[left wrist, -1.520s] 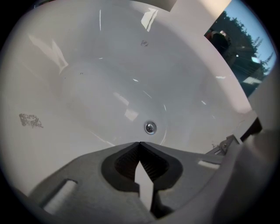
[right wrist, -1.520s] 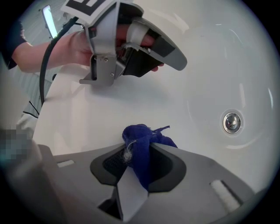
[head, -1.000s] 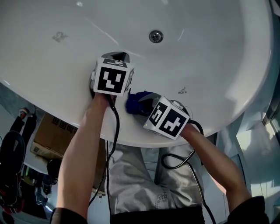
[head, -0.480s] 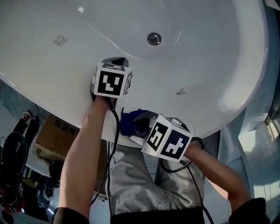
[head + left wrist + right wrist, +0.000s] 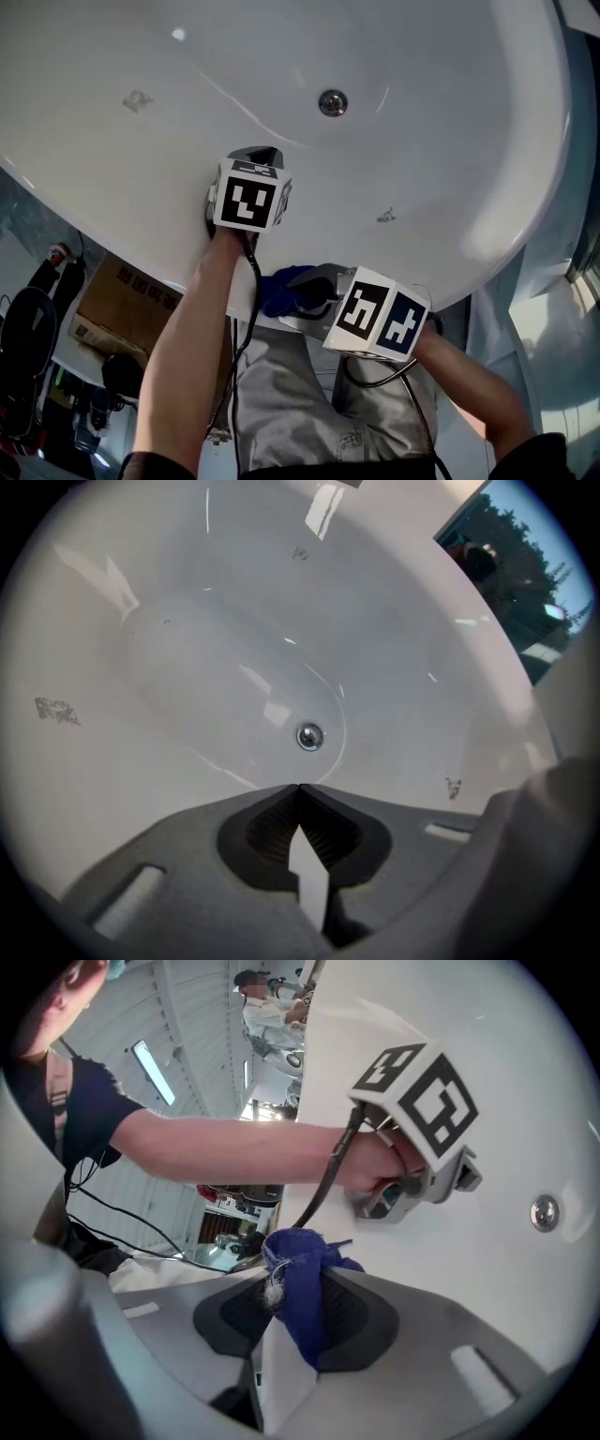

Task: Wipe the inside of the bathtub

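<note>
At the near rim of the glossy white oval bathtub [image 5: 450,112], whose round metal drain [image 5: 332,102] sits mid-basin, the right gripper [image 5: 317,281] clamps a bunched dark-blue cloth [image 5: 300,1279]. The left gripper [image 5: 299,789], jaws pressed together and empty, points into the basin from the same rim.

Glossy white bathtub [image 5: 450,141], blue cloth [image 5: 302,1283]

A cardboard box [image 5: 117,300] sits low at the left. A window [image 5: 525,578] shows trees [image 5: 502,532] in daylight. A strip light [image 5: 150,1060] glows.
</note>
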The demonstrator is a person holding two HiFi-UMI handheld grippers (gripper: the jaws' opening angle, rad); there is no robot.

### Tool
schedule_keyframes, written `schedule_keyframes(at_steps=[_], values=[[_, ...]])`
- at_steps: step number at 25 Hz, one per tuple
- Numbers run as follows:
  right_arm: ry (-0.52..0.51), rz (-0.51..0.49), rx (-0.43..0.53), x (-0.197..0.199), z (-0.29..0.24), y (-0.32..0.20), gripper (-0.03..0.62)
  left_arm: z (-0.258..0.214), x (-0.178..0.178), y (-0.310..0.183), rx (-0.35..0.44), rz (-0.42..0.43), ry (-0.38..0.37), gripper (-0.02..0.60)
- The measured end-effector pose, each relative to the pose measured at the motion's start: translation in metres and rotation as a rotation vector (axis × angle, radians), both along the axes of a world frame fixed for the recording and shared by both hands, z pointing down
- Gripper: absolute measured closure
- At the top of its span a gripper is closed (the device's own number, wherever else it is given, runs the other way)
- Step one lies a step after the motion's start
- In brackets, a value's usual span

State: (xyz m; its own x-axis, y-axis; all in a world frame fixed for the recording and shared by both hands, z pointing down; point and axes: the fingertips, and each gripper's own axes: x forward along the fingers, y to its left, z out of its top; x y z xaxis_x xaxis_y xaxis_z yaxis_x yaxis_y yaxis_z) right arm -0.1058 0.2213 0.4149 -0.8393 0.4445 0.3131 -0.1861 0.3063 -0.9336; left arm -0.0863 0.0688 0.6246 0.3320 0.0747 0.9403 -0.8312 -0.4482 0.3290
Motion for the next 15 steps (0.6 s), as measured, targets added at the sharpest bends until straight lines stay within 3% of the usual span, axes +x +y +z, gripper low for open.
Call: schedule_keyframes(at_steps=[8, 12, 15], values=[[0.204, 0.181, 0.078, 0.040, 0.082, -0.067, 0.471, 0.005, -0.004, -0.010, 0.031, -0.042, -0.010, 0.578], [0.211, 0.341, 0.104, 0.049, 0.111, -0.107, 0.471, 0.007, -0.006, -0.018, 0.058, -0.118, -0.007, 0.578], [0.257, 0.339, 0.159, 0.057, 0.140, -0.122, 0.471, 0.010, -0.007, -0.017, 0.061, -0.141, -0.006, 0.578]])
